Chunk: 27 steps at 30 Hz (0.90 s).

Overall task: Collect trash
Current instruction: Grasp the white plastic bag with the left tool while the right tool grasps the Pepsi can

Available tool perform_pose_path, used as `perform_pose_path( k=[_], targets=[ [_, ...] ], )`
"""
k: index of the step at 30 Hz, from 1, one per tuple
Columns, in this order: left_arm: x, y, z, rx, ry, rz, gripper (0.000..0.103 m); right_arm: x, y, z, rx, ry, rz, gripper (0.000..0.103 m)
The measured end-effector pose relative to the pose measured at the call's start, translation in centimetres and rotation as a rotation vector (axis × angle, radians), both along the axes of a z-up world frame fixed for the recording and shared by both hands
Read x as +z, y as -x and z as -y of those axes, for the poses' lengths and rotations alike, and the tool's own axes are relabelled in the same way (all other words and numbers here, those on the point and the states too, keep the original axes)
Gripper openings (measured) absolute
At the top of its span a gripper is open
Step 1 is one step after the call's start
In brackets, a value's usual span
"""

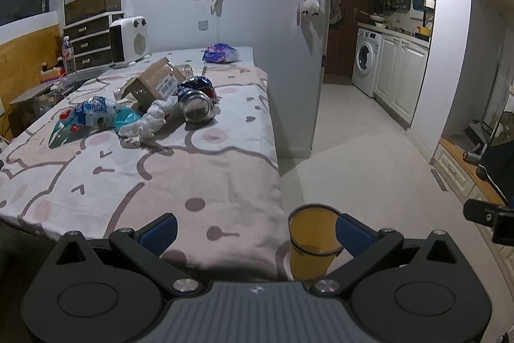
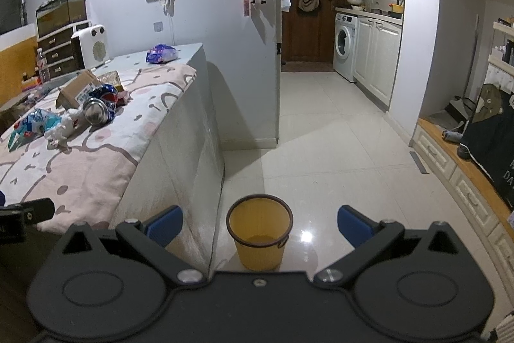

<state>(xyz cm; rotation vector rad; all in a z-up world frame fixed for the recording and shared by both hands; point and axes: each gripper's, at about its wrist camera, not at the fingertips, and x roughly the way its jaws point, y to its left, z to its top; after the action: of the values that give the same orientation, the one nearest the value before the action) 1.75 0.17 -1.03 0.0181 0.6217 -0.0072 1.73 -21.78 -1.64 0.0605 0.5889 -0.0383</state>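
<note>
Nearest the cameras, the left hand-held gripper (image 1: 255,233) and the right hand-held gripper (image 2: 260,225) are both seen spread wide and released, with nothing between their blue pads. Just beyond them, a yellow wastebasket (image 2: 259,233) is stood on the tiled floor (image 2: 337,156) beside the foot of the bed (image 1: 192,182); it looks bare inside, so none of the trash is judged to have been collected yet. Across the bed's pink patterned cover nothing is found close by, and the litter is gathered in a cluster further up: crumpled white tissue (image 1: 147,122) lies at the near edge of the heap, touching a blue-and-white plastic wrapper (image 1: 93,114) to its left and a dented drink can (image 1: 196,105) to its right, the can lying on its side with its metal end turned toward the camera. Behind these a torn cardboard box (image 1: 154,82) is tipped on its side. Well apart, near the far end of the bed, a purple snack bag (image 1: 220,52) is left alone. The step in hand is judged to be the opening approach. The next move calls for one released gripper to be carried forward over the cover to the nearest piece, probably the tissue or the can, and closed on it before it is brought back above the wastebasket.
</note>
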Motion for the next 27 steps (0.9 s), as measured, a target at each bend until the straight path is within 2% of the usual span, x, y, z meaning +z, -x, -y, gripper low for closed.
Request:
perform_pose_path(
  k=[5,14,18,27],
  targets=[
    [0.2,-1.3,-0.4,0.007,0.018,0.046,0.103,0.2,-0.8,0.0,0.02,0.0,0.08,0.103],
    [1.0,-4.0,-1.8,0.026,0.035,0.137,0.103,0.9,-4.1,-1.0,0.055,0.009,0.123,0.103],
    [1.5,-5.4,-3.1,0.05,0.034,0.187,0.103,1.1,-5.9,-1.9,0.071,0.002,0.137,0.103],
    [2.4,-8.4,-7.5,0.117,0.013,0.324,0.103,1.9,-9.9,-5.5,0.138,-0.003,0.269,0.103]
  ],
)
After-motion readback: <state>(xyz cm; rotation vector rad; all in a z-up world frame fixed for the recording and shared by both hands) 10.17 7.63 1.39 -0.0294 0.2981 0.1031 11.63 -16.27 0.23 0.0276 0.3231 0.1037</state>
